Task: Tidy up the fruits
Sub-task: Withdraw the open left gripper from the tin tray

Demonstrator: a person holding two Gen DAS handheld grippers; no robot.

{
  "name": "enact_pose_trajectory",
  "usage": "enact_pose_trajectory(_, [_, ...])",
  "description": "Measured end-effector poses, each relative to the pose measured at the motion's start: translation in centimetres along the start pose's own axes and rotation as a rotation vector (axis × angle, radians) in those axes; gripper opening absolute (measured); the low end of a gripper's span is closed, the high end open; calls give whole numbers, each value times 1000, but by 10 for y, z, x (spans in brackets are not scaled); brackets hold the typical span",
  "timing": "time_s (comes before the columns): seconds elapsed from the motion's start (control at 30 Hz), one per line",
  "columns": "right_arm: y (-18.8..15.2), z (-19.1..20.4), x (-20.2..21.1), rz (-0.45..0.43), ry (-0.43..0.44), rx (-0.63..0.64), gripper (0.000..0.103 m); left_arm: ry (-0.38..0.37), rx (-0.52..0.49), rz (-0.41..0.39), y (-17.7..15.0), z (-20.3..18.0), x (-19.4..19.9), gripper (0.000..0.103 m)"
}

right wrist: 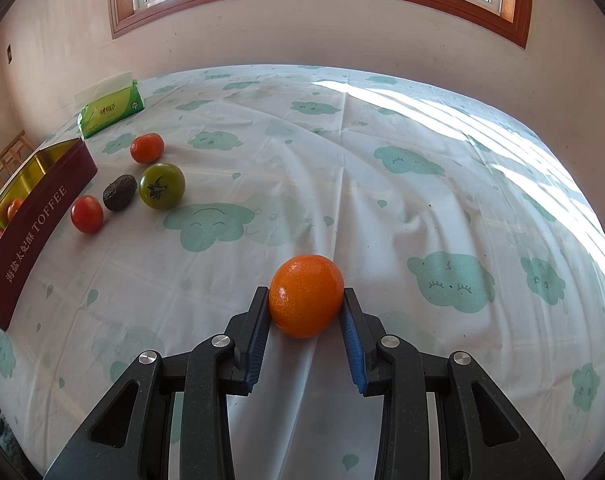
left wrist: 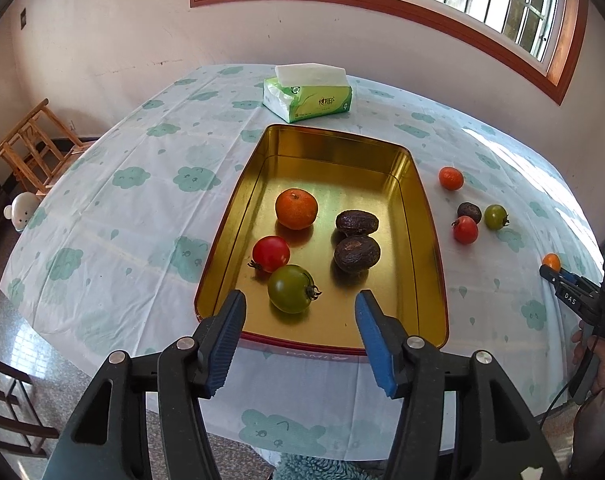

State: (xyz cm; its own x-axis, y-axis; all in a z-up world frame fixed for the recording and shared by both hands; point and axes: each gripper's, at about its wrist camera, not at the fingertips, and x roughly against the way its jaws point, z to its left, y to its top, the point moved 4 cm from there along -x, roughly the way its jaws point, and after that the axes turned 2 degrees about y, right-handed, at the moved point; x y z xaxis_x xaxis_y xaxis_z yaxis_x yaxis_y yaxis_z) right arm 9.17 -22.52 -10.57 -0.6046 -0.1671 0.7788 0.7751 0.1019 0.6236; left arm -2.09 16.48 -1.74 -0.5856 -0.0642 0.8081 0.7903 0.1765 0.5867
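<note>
Fruits lie in two groups on the table, with one more held apart. The orange sits between the blue pads of the right gripper, whose fingers are closed against its two sides; it is near the tablecloth, though whether it touches the cloth cannot be told. In the left wrist view the same fruit shows small at the tip of the right gripper, well apart from the tin.

The gold tin, with dark red outer walls, holds five fruits: a mandarin toward the far end, a red tomato and a green tomato on the left side, and two dark wrinkled fruits close together on the right. The left gripper hovers at the near edge of the tin, fingers spread wide, holding nothing.

To the right of the tin four fruits rest on the cloth: a second mandarin, a second green tomato, a dark fruit, and a second red tomato. A tissue pack stands beyond the tin's far end.
</note>
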Motion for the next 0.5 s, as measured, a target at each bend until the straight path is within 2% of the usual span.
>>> enact_pose_trajectory(0.27, [0, 0, 0, 0, 1, -1, 36, -14, -2, -17, 6, -3, 6, 56])
enact_pose_trajectory(0.5, [0, 0, 0, 0, 0, 0, 36, -32, -6, -1, 7, -5, 1, 60])
